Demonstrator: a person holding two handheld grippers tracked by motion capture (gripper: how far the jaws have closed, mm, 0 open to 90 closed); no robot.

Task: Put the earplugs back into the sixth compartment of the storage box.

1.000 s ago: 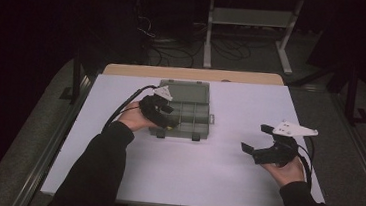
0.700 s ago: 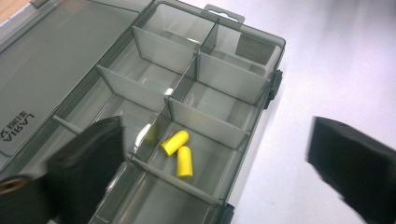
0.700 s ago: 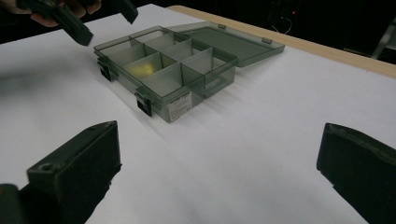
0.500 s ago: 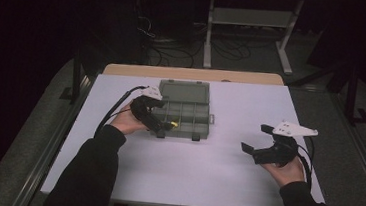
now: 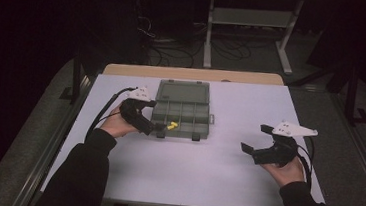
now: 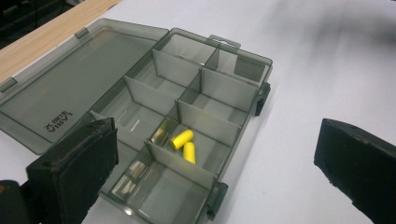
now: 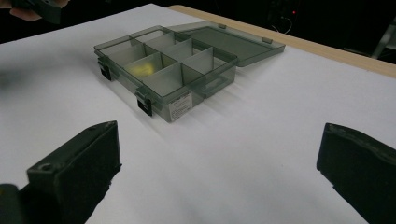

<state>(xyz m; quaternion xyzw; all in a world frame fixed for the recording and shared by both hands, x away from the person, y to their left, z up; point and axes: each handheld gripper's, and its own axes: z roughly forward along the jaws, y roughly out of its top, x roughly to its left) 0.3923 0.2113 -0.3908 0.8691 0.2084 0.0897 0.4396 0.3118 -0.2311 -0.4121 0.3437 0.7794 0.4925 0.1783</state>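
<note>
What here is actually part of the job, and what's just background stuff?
In use: open compartment box, two yellow pieces in one compartment, left gripper at the box, right gripper open over the table.

Background: white table cover, metal shelf frame, floor cables.

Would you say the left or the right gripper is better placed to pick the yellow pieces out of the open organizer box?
Probably the left gripper: it sits open at the box edge, right beside the yellow pieces. The right gripper, also open, hangs well off to the side over bare table.
</note>
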